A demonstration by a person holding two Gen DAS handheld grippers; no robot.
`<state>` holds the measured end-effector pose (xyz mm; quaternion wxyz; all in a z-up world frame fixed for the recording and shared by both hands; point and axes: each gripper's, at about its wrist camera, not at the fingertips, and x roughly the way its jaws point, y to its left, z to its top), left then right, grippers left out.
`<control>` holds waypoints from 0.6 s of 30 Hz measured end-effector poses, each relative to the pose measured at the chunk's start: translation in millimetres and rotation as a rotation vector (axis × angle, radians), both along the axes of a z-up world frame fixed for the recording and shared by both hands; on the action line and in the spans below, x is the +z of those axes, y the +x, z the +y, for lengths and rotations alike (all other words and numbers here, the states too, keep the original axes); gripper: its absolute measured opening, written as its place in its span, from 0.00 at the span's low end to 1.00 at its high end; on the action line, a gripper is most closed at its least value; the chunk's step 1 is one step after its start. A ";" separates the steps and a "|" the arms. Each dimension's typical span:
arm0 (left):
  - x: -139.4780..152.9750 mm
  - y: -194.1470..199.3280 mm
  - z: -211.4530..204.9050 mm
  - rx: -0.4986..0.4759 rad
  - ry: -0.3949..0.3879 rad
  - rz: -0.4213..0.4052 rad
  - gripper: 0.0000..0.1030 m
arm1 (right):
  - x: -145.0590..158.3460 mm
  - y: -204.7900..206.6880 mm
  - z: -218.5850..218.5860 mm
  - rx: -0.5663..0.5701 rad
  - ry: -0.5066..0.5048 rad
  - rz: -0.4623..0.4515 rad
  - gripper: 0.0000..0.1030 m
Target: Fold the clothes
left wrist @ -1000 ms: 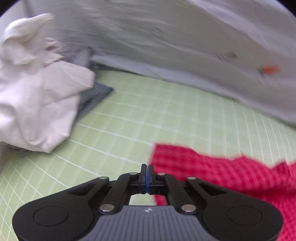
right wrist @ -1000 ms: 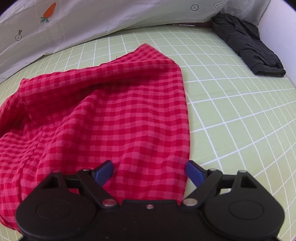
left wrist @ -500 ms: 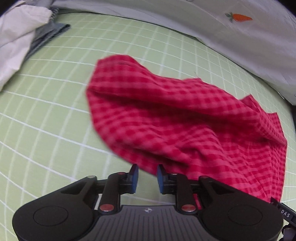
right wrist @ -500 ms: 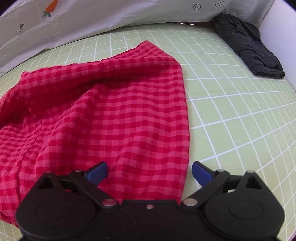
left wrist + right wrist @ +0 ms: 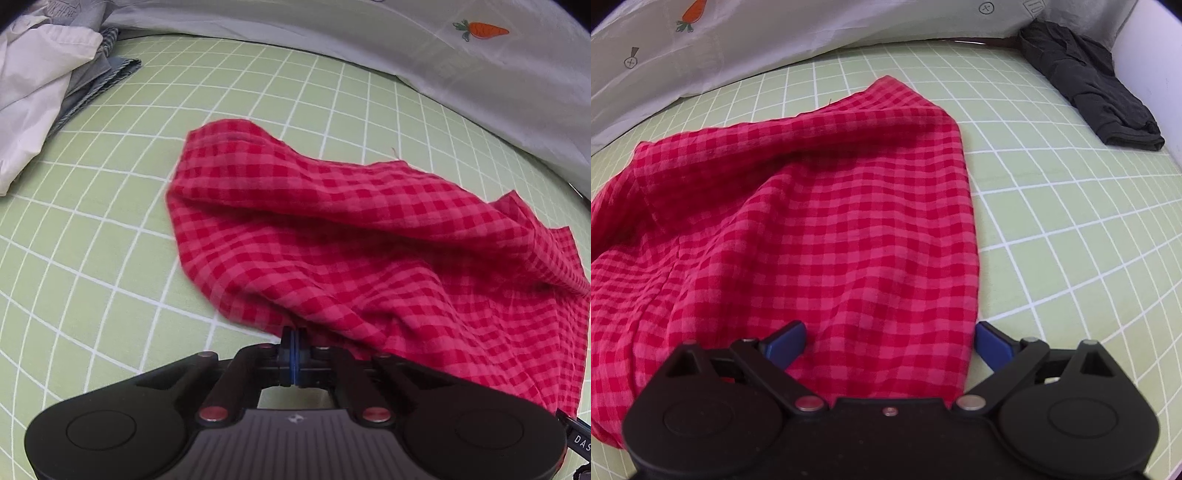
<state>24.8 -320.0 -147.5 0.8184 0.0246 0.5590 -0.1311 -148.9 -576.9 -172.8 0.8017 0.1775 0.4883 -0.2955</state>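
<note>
A red checked cloth [image 5: 369,243] lies rumpled on the green grid mat [image 5: 92,229]. In the left wrist view my left gripper [image 5: 294,338] is shut at the cloth's near edge, with the fabric reaching into the closed tips. In the right wrist view the same cloth [image 5: 820,229] spreads ahead, and my right gripper [image 5: 890,341] is open wide, its blue pads [image 5: 786,341] on either side of the cloth's near right corner, low over it.
A white garment on blue folded denim [image 5: 40,92] lies at far left. A dark folded garment [image 5: 1089,81] lies at the far right by a white wall. A pale sheet with a carrot print [image 5: 480,55] borders the mat's far side.
My left gripper swung from the white garment to the red cloth, opened slightly over its edge, then shut on it. My right gripper stayed over the cloth and opened a little wider.
</note>
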 end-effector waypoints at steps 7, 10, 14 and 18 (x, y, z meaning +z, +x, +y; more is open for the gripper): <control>40.4 25.2 66.0 0.118 0.105 -0.208 0.00 | 6.4 -3.7 2.2 0.026 -0.016 -0.031 0.35; 45.6 28.4 82.0 0.159 0.054 -0.222 0.03 | 8.6 -1.4 6.3 0.058 -0.031 -0.033 0.20; 41.7 17.2 90.3 0.174 -0.012 -0.141 0.21 | 9.8 -2.1 10.0 0.041 -0.029 -0.031 0.34; 24.6 -5.4 90.7 0.166 -0.107 0.021 0.25 | 10.1 -12.0 10.6 -0.022 0.047 -0.071 0.61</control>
